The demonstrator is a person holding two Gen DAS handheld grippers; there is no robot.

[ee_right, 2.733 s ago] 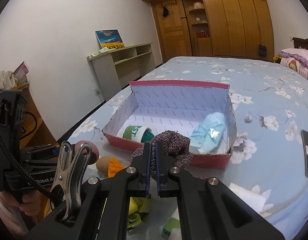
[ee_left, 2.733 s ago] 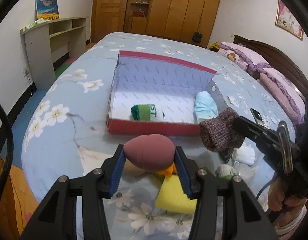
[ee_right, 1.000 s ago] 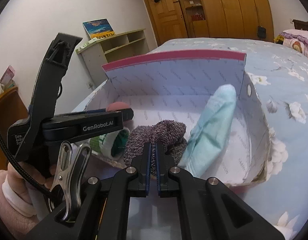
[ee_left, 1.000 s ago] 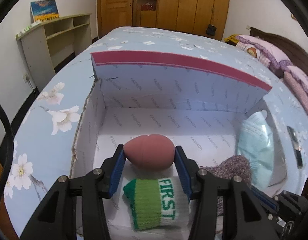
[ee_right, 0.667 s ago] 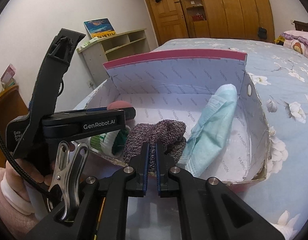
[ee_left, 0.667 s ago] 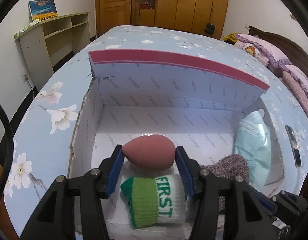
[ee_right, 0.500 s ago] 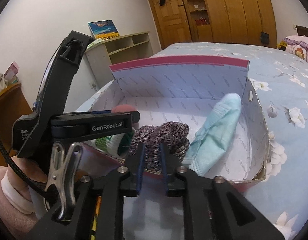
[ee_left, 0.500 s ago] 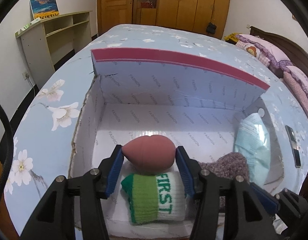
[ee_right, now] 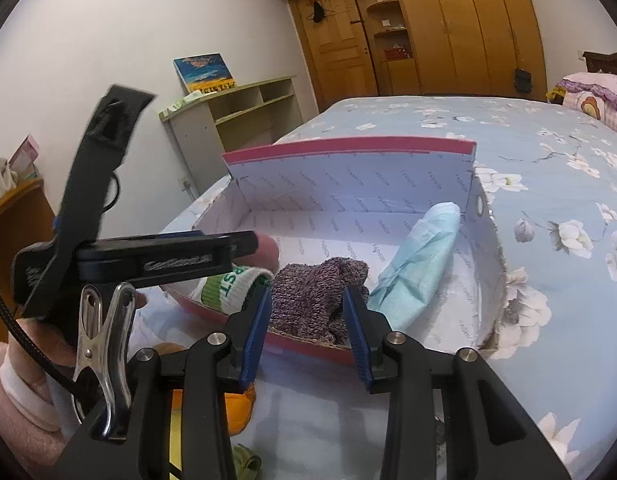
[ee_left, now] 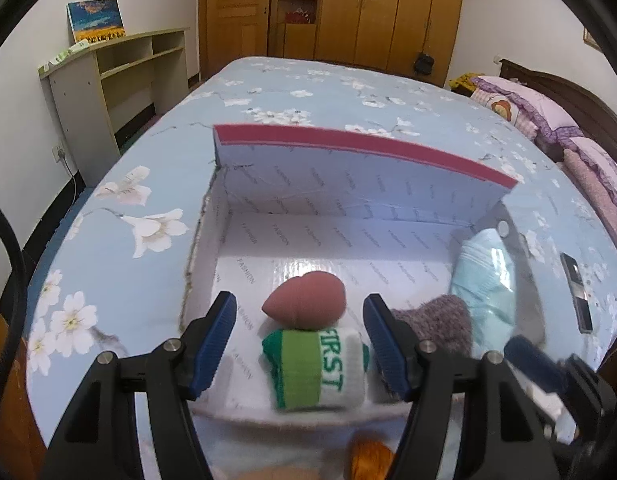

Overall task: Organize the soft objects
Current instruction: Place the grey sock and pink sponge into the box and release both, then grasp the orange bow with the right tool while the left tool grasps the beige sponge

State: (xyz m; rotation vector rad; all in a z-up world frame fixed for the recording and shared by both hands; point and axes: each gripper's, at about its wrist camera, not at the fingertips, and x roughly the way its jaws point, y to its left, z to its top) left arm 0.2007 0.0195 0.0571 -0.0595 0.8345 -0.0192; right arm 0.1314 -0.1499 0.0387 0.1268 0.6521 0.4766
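A red-rimmed white box (ee_left: 348, 142) (ee_right: 348, 147) stands on the flowered bed. In it a pink egg-shaped sponge (ee_left: 304, 300) (ee_right: 269, 253) rests against a green-and-white rolled sock (ee_left: 320, 364) (ee_right: 230, 285). My left gripper (ee_left: 299, 310) is open and its jaws are opening, both pads clear of the sponge. A purple-grey knit sock (ee_right: 316, 294) (ee_left: 432, 320) lies at the box's front edge beside a light blue face mask (ee_right: 424, 256) (ee_left: 484, 276). My right gripper (ee_right: 307, 300) is opening, with the knit sock lying loose between its fingers.
An orange soft item (ee_right: 236, 404) (ee_left: 368, 456) and a green scrap (ee_right: 246, 464) lie on the bed in front of the box. A phone (ee_left: 576, 292) lies right of the box. A shelf unit (ee_left: 120, 72) stands at the left, pillows (ee_left: 520, 108) at the far right.
Both grippers opened: the left let go of the pink sponge, the right let go of the knit sock. Both drew back and up a little from the box.
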